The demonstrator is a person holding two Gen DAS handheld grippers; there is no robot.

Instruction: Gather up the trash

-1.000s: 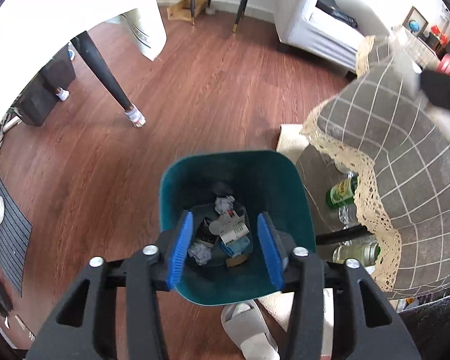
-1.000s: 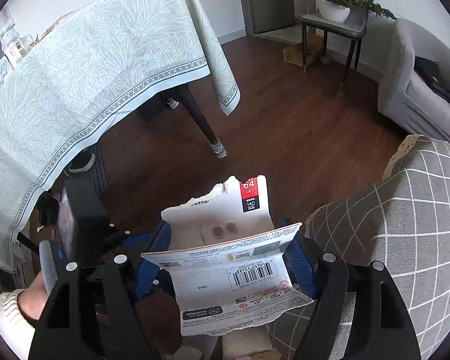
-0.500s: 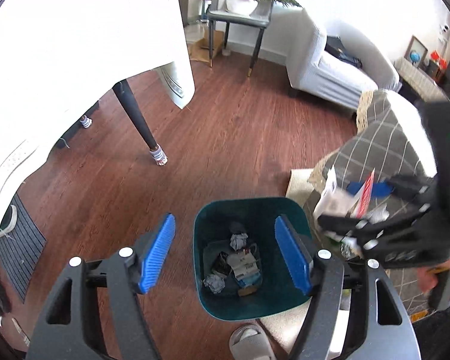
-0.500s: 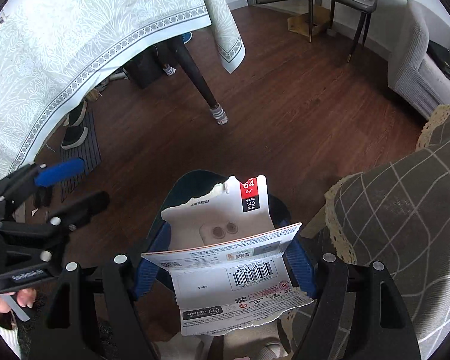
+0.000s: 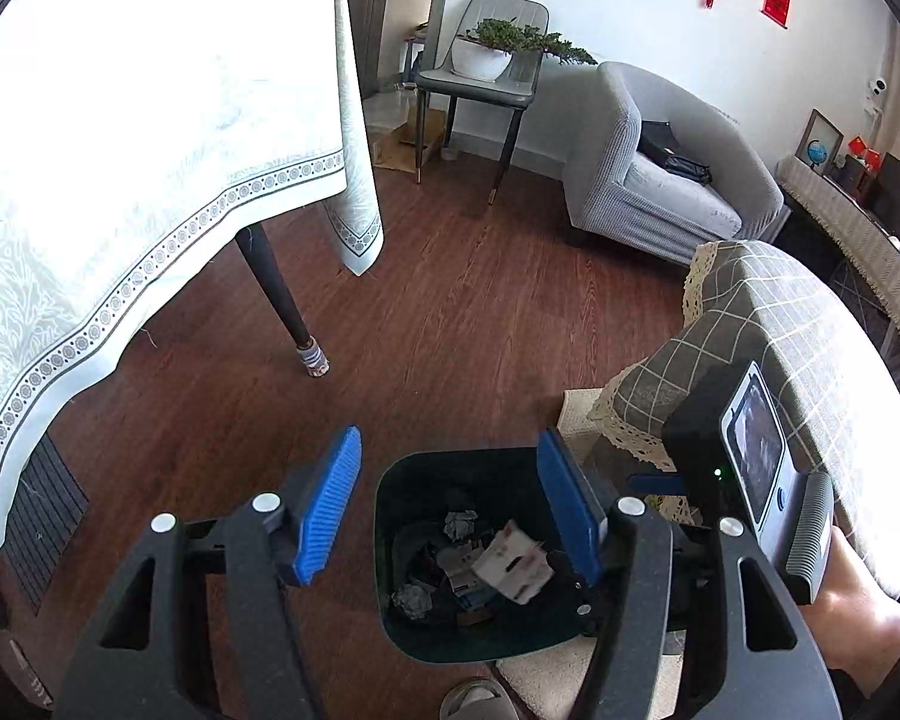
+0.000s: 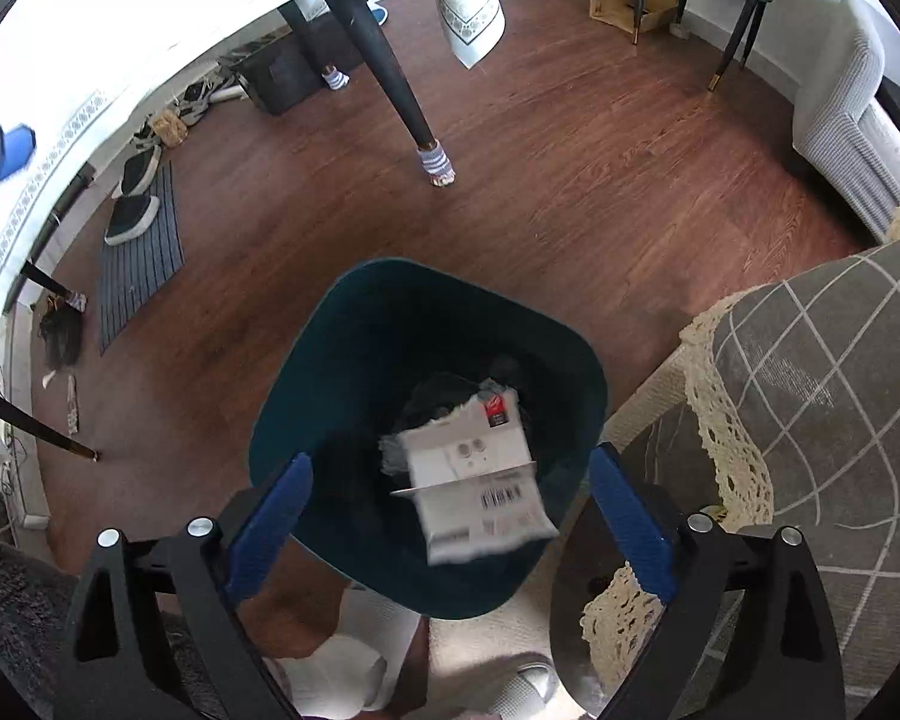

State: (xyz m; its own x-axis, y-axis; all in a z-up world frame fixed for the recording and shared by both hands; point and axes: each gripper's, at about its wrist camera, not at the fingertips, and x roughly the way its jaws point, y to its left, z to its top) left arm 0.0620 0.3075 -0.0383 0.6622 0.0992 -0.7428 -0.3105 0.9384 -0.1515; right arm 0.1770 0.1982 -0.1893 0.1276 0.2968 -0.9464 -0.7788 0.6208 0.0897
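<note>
**Torn card packaging inside a teal bin, both grippers empty above it**

The torn card packaging [image 6: 480, 480] is white, with a ragged upper edge, a small red and black label at its top corner, two small round marks near the middle, and a black barcode on its lower panel. The print is too blurred to read. It sits between the right gripper [image 6: 450, 516] jaws and just ahead of them, inside the mouth of the dark teal trash bin [image 6: 330, 372], touching neither blue pad. Those jaws stand wide apart and hold nothing.

In the left wrist view the left gripper [image 5: 450, 504] jaws also stand wide apart and empty. Between them and ahead lies the bin, holding the packaging [image 5: 513, 564], crumpled grey paper balls [image 5: 461, 525] and other scraps. Beyond the right jaw is a checked cloth with lace trim [image 5: 768, 324]. The bin stands on a wooden floor [image 5: 450, 312].
</note>
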